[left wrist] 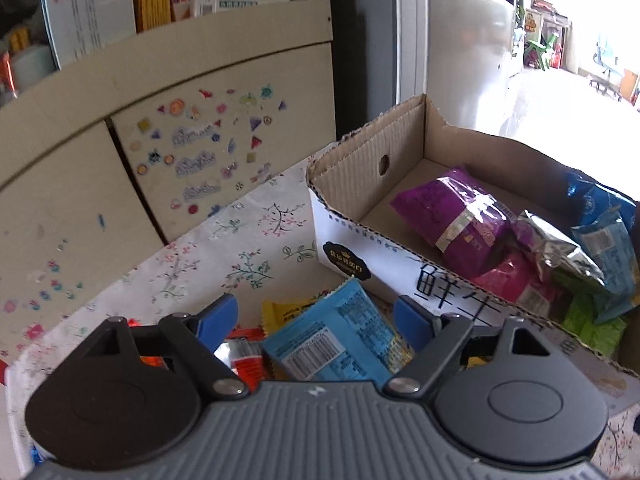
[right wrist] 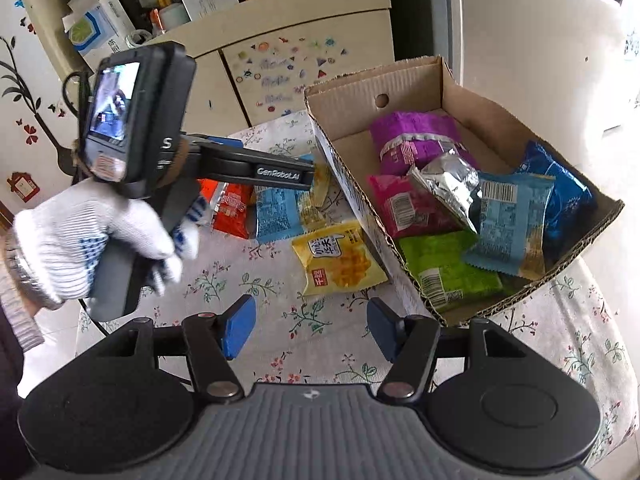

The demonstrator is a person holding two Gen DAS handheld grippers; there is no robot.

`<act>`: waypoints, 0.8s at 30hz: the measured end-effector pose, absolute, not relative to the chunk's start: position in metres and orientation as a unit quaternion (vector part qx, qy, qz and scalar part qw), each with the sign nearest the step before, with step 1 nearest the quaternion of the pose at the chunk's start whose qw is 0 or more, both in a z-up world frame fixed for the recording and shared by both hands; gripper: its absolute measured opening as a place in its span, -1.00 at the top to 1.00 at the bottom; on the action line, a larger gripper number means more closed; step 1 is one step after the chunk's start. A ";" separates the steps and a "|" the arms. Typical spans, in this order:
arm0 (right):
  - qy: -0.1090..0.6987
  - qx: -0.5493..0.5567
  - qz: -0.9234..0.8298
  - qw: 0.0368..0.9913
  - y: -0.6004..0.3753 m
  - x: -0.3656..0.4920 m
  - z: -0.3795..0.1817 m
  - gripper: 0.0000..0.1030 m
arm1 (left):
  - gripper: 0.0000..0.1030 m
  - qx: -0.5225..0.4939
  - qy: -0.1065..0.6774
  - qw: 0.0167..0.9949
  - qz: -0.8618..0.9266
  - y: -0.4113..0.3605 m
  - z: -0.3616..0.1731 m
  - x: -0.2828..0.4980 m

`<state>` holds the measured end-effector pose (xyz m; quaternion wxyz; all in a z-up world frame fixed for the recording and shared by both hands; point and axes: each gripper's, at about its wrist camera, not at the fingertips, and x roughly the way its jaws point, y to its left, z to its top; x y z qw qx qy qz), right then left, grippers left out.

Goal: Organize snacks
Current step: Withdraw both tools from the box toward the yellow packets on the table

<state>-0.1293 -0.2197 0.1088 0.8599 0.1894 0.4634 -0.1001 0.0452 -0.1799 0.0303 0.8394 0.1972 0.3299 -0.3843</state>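
Observation:
A cardboard box (right wrist: 472, 80) on the floral tablecloth holds several snack packets: purple (right wrist: 416, 140), pink, silver, green, blue. It also shows in the left wrist view (left wrist: 360, 160). Loose on the cloth lie a yellow packet (right wrist: 338, 258), a light blue packet (right wrist: 276, 212) and a red packet (right wrist: 232, 210). My left gripper (left wrist: 316, 322) is open, hovering just above the light blue packet (left wrist: 340, 340), jaws either side of it. In the right wrist view the left gripper's body (right wrist: 256, 166) reaches over these packets. My right gripper (right wrist: 310, 328) is open and empty, near the table's front.
A cream cabinet (right wrist: 304, 52) with stickers stands behind the table, its top crowded with boxes. A white appliance (right wrist: 540, 40) stands behind the box. A second yellow packet (left wrist: 280, 310) and the red packet (left wrist: 244, 356) lie beside the blue one.

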 end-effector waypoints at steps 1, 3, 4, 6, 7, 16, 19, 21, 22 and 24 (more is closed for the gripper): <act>0.465 0.191 -0.100 0.859 -0.220 -0.129 0.107 -0.32 | -0.66 0.192 0.332 0.839 -0.386 -0.181 0.027 0.047; 0.471 0.195 -0.101 0.855 -0.220 -0.127 0.103 -0.32 | -0.66 0.188 0.333 0.839 -0.387 -0.185 0.021 0.050; 0.475 0.198 -0.101 0.852 -0.220 -0.126 0.101 -0.32 | -0.66 0.188 0.331 0.839 -0.389 -0.187 0.018 0.052; 0.481 0.208 -0.098 0.846 -0.220 -0.125 0.097 -0.32 | -0.66 0.184 0.329 0.840 -0.390 -0.190 0.014 0.055; 0.485 0.213 -0.096 0.843 -0.220 -0.124 0.095 -0.32 | -0.66 0.183 0.331 0.841 -0.387 -0.192 0.011 0.057; 0.497 0.243 -0.114 0.825 -0.223 -0.114 0.081 -0.32 | -0.37 0.159 0.377 0.840 -0.357 -0.170 -0.003 0.063; 0.493 0.249 -0.125 0.824 -0.224 -0.111 0.077 -0.32 | -0.37 0.168 0.381 0.836 -0.357 -0.160 -0.004 0.058; 0.489 0.240 -0.132 0.828 -0.222 -0.109 0.075 -0.32 | -0.37 0.168 0.389 0.833 -0.356 -0.152 -0.003 0.055; 0.487 0.233 -0.135 0.831 -0.220 -0.107 0.075 -0.32 | -0.37 0.166 0.395 0.831 -0.355 -0.148 -0.003 0.054; 0.486 0.223 -0.144 0.833 -0.216 -0.104 0.072 -0.32 | -0.37 0.171 0.400 0.827 -0.356 -0.141 -0.003 0.049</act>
